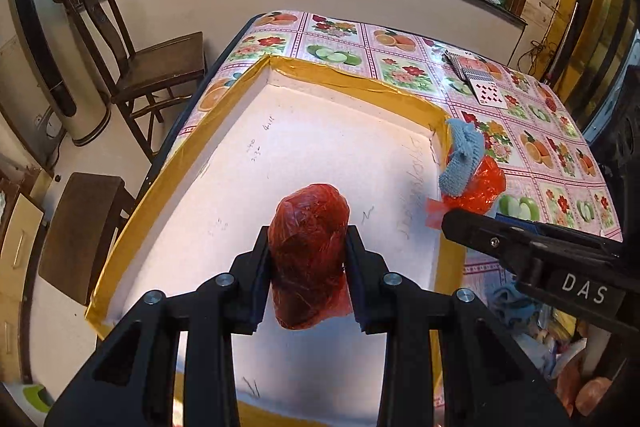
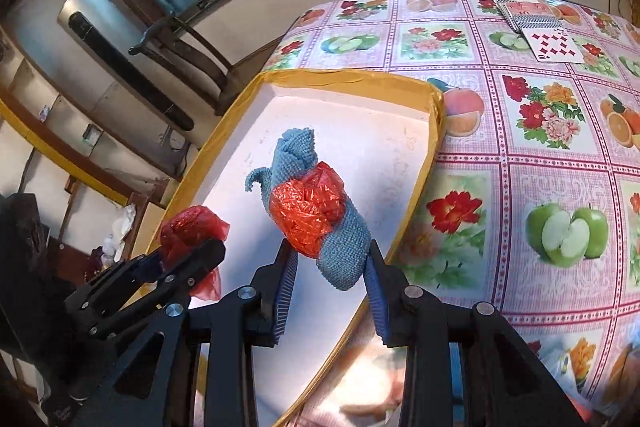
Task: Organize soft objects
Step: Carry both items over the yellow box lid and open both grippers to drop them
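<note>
A red plastic bundle [image 1: 308, 255] is pinched between the fingers of the left gripper [image 1: 308, 291], held in the air above the near end of a white foam tray [image 1: 320, 155] with yellow-taped rims. The left gripper points forward and down over the tray's near left edge.

Beside it, the right gripper [image 2: 332, 291] is closed on a second soft load: a rolled blue knitted cloth [image 2: 340, 251] with an orange-red plastic bag [image 2: 308, 215] bunched against it. This load hangs over the tray's right rim, near its far right corner, and the gripper angles in from the table's near right side. The two grippers are near each other but apart.

That makes two held bundles, one in each gripper, and one tray. The tray lies along the left edge of a table covered by a fruit-and-flower oilcloth [image 2: 520, 155]. Near the table's far right corner lie playing cards [image 1: 480, 83], fanned; their number cannot be told. Two wooden chairs [image 1: 152, 67] stand off the table's left edge.
</note>
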A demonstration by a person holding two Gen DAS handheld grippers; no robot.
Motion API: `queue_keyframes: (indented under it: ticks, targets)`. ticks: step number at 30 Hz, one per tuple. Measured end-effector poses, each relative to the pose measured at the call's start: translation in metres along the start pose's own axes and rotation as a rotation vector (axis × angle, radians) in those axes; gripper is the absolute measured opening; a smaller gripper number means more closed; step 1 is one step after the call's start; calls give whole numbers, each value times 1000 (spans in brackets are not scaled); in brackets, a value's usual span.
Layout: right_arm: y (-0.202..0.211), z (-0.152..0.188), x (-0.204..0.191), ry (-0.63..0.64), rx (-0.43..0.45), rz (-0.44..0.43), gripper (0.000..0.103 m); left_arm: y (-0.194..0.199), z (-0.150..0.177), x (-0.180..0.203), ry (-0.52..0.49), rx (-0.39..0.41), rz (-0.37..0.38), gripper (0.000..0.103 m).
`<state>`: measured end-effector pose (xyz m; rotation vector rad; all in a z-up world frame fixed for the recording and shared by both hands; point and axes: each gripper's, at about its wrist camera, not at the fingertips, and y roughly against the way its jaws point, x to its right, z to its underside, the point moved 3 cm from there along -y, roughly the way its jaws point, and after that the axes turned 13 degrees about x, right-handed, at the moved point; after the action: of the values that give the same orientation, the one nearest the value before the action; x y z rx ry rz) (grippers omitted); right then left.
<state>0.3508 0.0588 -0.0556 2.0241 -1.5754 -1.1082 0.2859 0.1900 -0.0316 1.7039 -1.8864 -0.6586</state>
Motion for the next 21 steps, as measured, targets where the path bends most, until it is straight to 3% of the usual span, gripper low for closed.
queue_keyframes:
  ticks: [3, 6, 8, 9, 11, 13, 18, 21]
  targets:
    - [-16, -8, 3, 8, -5, 27, 35, -14, -5, 0, -16, -7, 6, 31]
    - [-25, -12, 4, -9, -19, 0, 37, -24, -6, 0, -27, -18, 18, 32]
    - [-24, -16, 6, -28, -8, -13, 57, -25, -6, -3, -24, -9, 9, 32]
    - [-22, -18, 7, -34, 8, -20, 62, -26, -5, -4, -27, -6, 10, 34]
    - [-21, -20, 7, -26, 13, -15, 63, -26, -3, -7, -22, 4, -6, 40]
    - [-20, -19, 7, -27, 12, -19, 63, -28, 0, -10, -27, 6, -44, 59]
    - [-2, -8, 7, -54, 18, -71, 65, -32, 23, -15, -73, -61, -105, 61]
    - [18, 2, 8, -48, 22, -103, 65, -20, 30, -20, -57, -58, -120, 61]
